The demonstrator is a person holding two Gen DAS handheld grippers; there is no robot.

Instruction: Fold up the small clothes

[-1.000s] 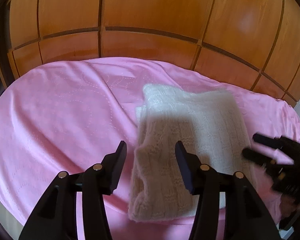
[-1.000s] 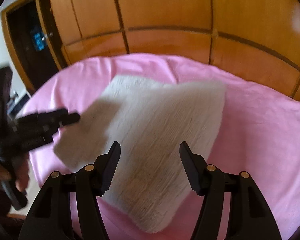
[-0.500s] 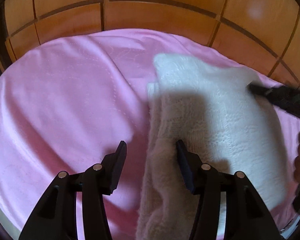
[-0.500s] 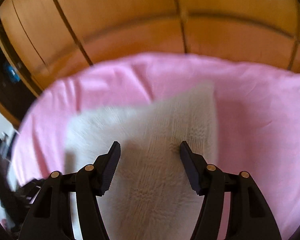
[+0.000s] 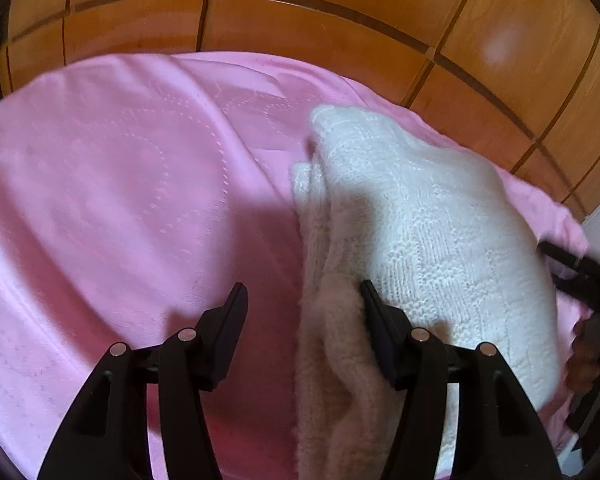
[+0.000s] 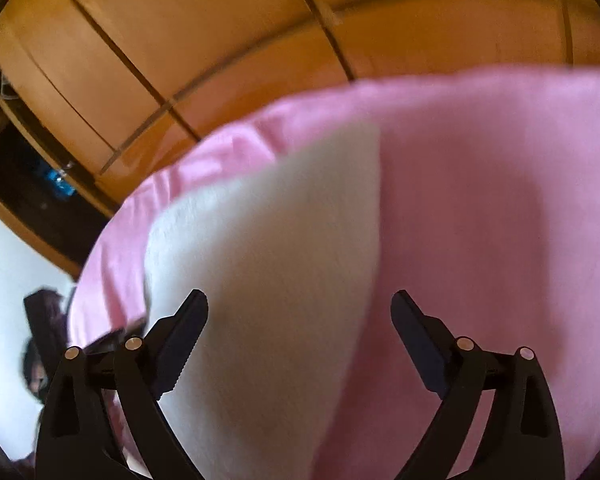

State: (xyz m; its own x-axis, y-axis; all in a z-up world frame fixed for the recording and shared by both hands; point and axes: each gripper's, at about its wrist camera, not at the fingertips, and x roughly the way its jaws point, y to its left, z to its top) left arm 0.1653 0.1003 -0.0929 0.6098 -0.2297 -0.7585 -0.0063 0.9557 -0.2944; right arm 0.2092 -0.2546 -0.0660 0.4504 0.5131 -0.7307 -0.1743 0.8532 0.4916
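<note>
A folded white knit garment (image 5: 432, 236) lies on a pink sheet (image 5: 120, 208). My left gripper (image 5: 302, 300) is open, low at the garment's near left edge; its right finger (image 5: 380, 328) touches the knit and the left finger stands over the sheet. The garment also shows, blurred, in the right wrist view (image 6: 268, 280). My right gripper (image 6: 300, 312) is open wide, low over the garment's right edge. The right gripper also shows at the right edge of the left wrist view (image 5: 572, 272).
A wooden panelled wardrobe (image 5: 300, 16) stands behind the bed. A dark doorway (image 6: 24, 176) and a white wall are at the left in the right wrist view. The pink sheet extends left of the garment.
Both grippers have come down closer to the garment. The left gripper now touches its near left edge. The right gripper swung right and opened wider.
</note>
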